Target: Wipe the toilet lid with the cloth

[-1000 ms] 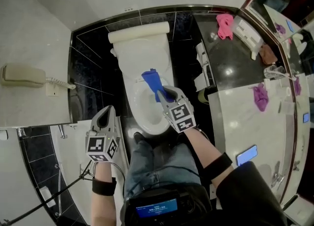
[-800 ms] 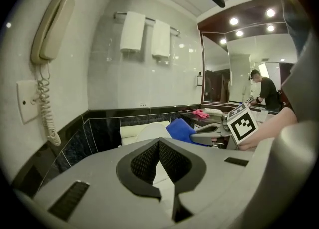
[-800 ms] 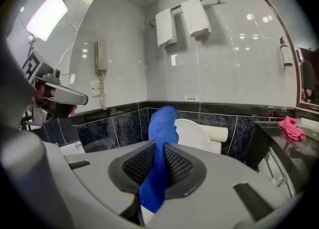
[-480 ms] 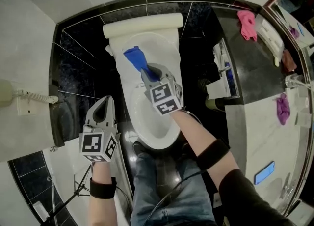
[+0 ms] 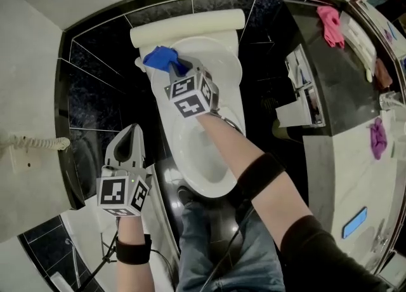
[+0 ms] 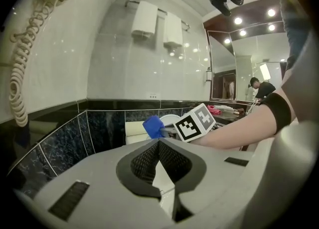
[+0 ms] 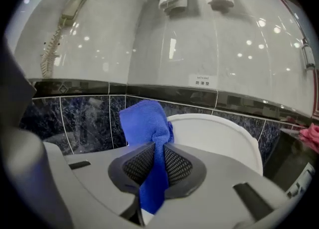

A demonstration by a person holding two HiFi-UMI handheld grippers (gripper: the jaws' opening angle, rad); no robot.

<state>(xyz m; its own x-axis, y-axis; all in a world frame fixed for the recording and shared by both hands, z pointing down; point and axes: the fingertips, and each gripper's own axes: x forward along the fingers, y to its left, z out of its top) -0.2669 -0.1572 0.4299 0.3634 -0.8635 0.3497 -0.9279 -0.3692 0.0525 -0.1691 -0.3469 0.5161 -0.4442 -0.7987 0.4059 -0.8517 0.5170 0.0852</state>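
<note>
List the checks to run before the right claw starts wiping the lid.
1. Cloth gripped in the right claw: ok, the pads are shut on it.
2. Enough cloth free to wipe with: ok, a wad sticks out past the tips.
3. Lid within the claw's line: ok, it stands raised just ahead and to the right.
4. Cloth touching the lid: cannot tell; the head view shows it at the lid's upper left edge, but contact is unclear.
5. Left claw out of the way: ok, shut, empty, beside the bowl.
</note>
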